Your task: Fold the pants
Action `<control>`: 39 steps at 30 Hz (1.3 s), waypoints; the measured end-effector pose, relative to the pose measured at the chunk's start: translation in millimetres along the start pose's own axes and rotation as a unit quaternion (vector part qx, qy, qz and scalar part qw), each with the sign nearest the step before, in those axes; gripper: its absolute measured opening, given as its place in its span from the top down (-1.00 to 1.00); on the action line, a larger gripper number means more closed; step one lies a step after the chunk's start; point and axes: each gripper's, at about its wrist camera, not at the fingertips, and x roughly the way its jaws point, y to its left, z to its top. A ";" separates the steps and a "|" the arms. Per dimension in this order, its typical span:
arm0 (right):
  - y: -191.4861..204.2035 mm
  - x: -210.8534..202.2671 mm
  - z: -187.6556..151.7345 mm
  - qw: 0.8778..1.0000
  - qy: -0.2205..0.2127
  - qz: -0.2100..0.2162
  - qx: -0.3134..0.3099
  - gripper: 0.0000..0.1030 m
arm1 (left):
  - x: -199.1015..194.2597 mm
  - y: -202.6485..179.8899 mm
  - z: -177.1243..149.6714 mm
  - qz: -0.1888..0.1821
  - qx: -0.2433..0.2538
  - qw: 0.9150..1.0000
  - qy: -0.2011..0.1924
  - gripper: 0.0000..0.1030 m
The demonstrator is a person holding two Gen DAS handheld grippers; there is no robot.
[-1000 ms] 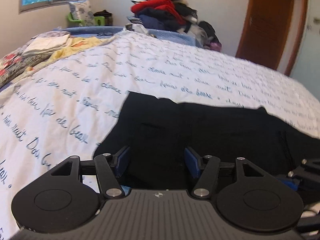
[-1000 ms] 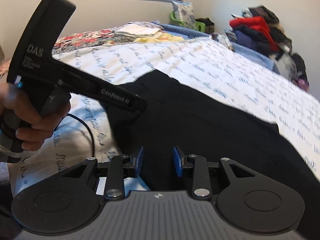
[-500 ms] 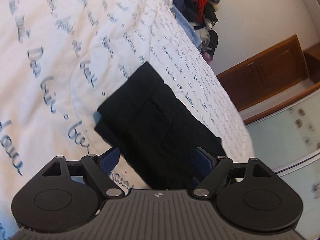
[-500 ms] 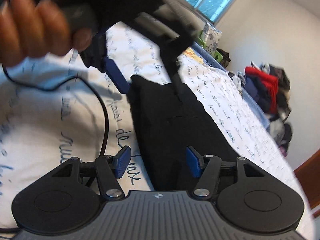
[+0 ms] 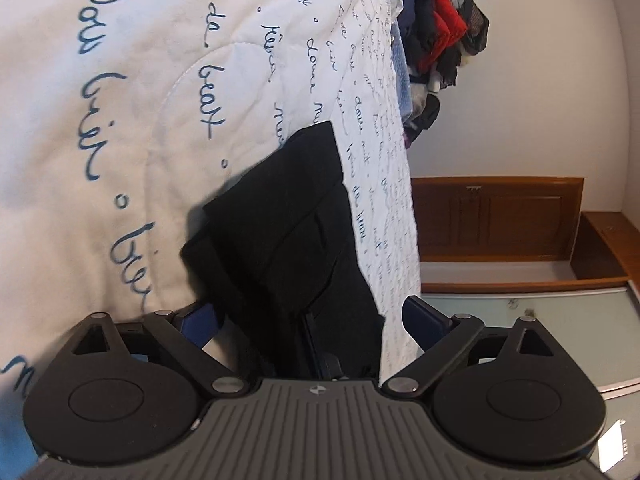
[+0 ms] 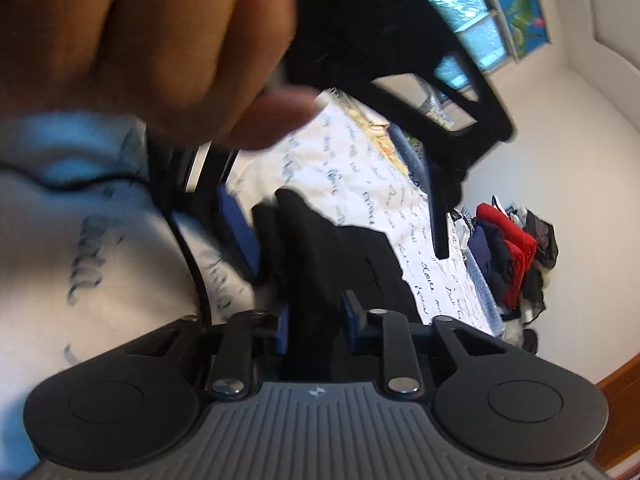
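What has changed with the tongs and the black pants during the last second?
Both cameras rolled sideways and came closer to the black pants. The left tongs opened wider and now straddle the fabric. The right tongs narrowed onto a fold of it. The pants remain on the script-printed bedspread, and the clothes pile is unchanged.

Black pants [image 5: 296, 240] – folded, rumpled – lying on the bed.

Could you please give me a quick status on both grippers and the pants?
Left gripper open, astride black pants. Right gripper shut on pants. Pants on bed; nothing in the way.
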 end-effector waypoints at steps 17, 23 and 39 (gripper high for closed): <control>-137.9 -10.6 -33.2 0.903 -0.027 0.170 0.393 0.69 | 37.8 -35.7 12.4 0.053 0.076 0.994 -0.051 -0.67; -117.1 24.5 -43.0 0.919 0.063 0.151 0.358 0.67 | 39.1 -34.6 7.3 0.090 0.092 0.988 -0.080 -0.02; -149.7 -4.9 -64.1 0.869 0.007 0.150 0.471 0.65 | 19.7 -100.5 -87.9 0.129 0.313 0.921 -0.194 0.57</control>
